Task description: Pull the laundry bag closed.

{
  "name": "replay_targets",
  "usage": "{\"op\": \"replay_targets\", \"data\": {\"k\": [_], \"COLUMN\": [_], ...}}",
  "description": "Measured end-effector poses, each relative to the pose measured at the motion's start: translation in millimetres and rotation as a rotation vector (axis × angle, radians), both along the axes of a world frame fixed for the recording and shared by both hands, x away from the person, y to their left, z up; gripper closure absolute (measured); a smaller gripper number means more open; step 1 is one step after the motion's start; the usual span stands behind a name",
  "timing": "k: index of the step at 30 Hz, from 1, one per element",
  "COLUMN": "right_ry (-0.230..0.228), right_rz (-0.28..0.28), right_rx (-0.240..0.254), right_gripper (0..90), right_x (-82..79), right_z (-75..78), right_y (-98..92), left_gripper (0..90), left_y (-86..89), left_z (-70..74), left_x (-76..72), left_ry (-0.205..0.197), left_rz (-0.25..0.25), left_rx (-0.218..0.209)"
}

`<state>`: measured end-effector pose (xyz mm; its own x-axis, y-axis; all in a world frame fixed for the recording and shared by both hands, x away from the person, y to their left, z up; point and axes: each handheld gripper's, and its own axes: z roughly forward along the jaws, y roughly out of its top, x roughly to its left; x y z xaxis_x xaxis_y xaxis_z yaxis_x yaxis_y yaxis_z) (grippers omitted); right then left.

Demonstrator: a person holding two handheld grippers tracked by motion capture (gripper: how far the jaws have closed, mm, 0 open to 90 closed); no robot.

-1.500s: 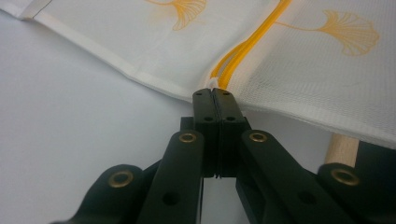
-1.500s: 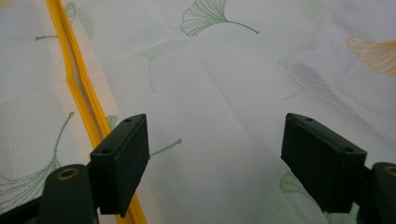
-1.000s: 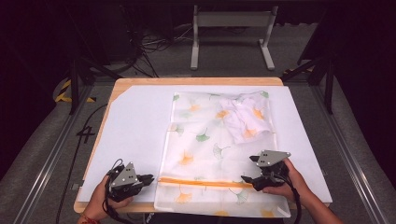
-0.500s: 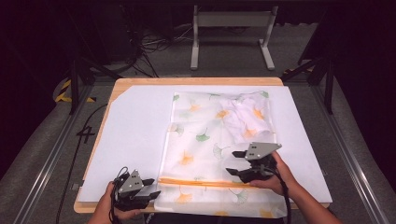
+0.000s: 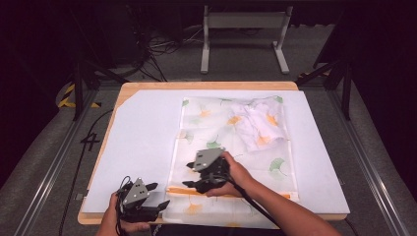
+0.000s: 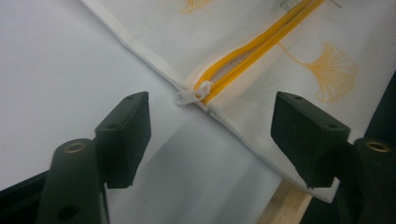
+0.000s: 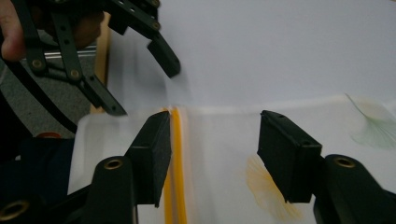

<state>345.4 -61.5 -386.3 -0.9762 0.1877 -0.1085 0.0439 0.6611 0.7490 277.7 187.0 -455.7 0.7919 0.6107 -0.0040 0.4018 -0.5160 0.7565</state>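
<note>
A white mesh bag printed with ginkgo leaves lies on the white sheet, a crumpled white garment inside it. Its orange zipper runs along the near edge. My left gripper sits at the bag's near left corner. Its jaws have just been opening, and the white zipper pull lies on the sheet just ahead of them, untouched. My right gripper hovers over the zipper's left part. Its jaws have just been closing a little but stand apart over the mesh. The left gripper shows close ahead of it.
The white sheet covers a wooden table, whose front edge is right under my left gripper. Behind the table stand a metal frame and floor cables. Rails run along both sides.
The right gripper has swept left along the zipper, from the bag's right side to near the left gripper. The left gripper stayed at the near left corner and opened its jaws.
</note>
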Motion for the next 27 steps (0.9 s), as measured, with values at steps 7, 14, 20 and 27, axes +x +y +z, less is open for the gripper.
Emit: {"op": "replay_targets", "data": {"k": [7,14,20,27], "right_ry": [0.062,0.136,0.200,0.250], "right_rz": [0.047,0.065,0.056,0.058], "right_rx": [-0.072,-0.150,-0.153,-0.136], "right_gripper": [58.4,64.7,66.8,71.2], "right_x": [9.1,17.2,22.6,26.4], "right_z": [-19.5,-42.2,-52.1,-53.8], "right_y": [55.7,77.0,77.7,75.3], "left_gripper": [20.7,19.7,34.9,62.1], "left_y": [-0.6,-2.8,-2.6,2.8], "left_z": [-6.1,-5.5,-3.9,-2.8], "left_x": [0.2,-2.1,-4.2,-5.8], "left_ry": [0.029,0.002,0.000,-0.037], "left_rz": [0.052,0.059,0.020,0.021], "left_rx": [0.028,0.052,0.046,0.057]}}
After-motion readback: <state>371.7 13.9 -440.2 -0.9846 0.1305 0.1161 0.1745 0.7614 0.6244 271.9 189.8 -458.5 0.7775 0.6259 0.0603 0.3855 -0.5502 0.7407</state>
